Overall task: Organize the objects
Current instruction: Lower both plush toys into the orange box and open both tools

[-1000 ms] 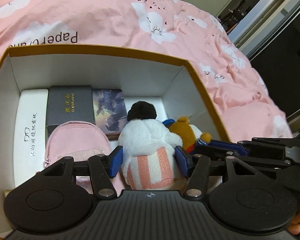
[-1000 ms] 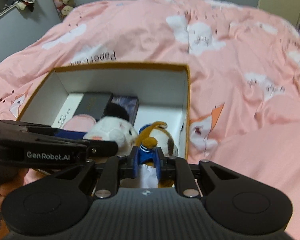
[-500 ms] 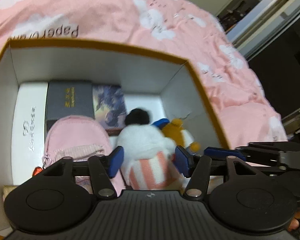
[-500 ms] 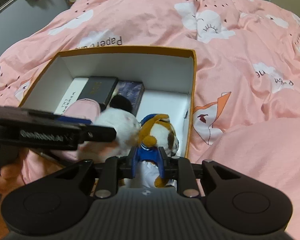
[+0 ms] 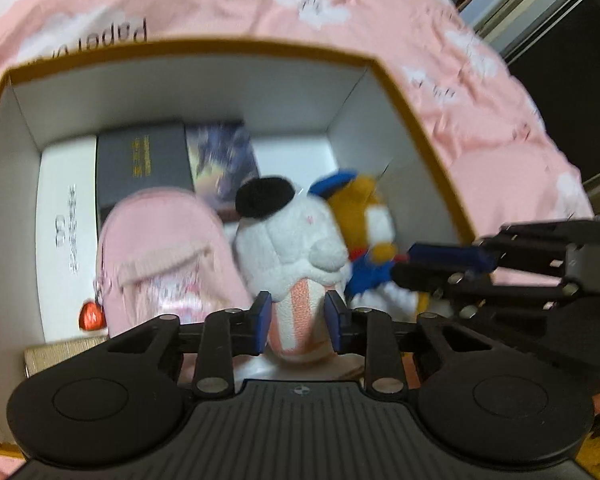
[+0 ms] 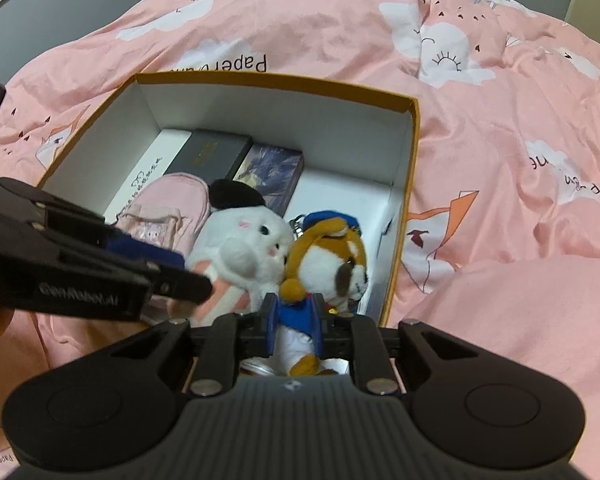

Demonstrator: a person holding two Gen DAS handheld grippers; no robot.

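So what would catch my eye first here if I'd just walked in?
Probably the two plush toys side by side in the open box: a white plush with a black cap pinched by the left claw, and an orange-and-white plush in blue pinched by the right claw. Behind them lie a pink pouch and flat boxes, all on a pink cloud-print bedspread.

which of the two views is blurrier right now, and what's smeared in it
Left wrist view: motion blur smears the box rim, quilt print and pink pouch. Right wrist view: sharper, white plush and orange plush crisp, fisheye bending the edges.
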